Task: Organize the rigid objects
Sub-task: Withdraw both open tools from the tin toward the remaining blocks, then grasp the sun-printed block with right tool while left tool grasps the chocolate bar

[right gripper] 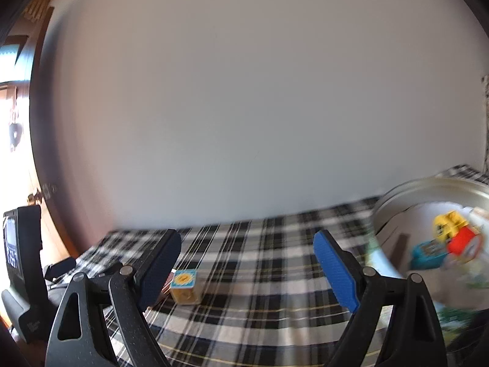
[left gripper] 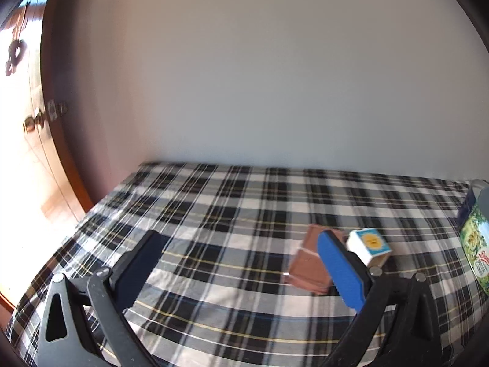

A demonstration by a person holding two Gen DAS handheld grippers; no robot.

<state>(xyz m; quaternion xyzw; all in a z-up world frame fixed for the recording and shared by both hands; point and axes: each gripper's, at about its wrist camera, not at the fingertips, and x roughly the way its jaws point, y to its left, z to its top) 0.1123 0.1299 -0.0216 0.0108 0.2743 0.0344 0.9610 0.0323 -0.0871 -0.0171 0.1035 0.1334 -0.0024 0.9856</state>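
The tin [right gripper: 428, 202] at right blurs, its toys [right gripper: 452, 238] indistinct; a blue finger [left gripper: 340, 267] hides part of the brown box [left gripper: 308, 263].

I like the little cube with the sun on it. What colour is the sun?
Yellow-orange, on a blue face of the cube. The left wrist view shows it best.

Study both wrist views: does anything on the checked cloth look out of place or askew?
Two blocks lie loose on the checked cloth: a brown block and a sun-printed block, tilted. Other bright blocks already sit in the round tin.
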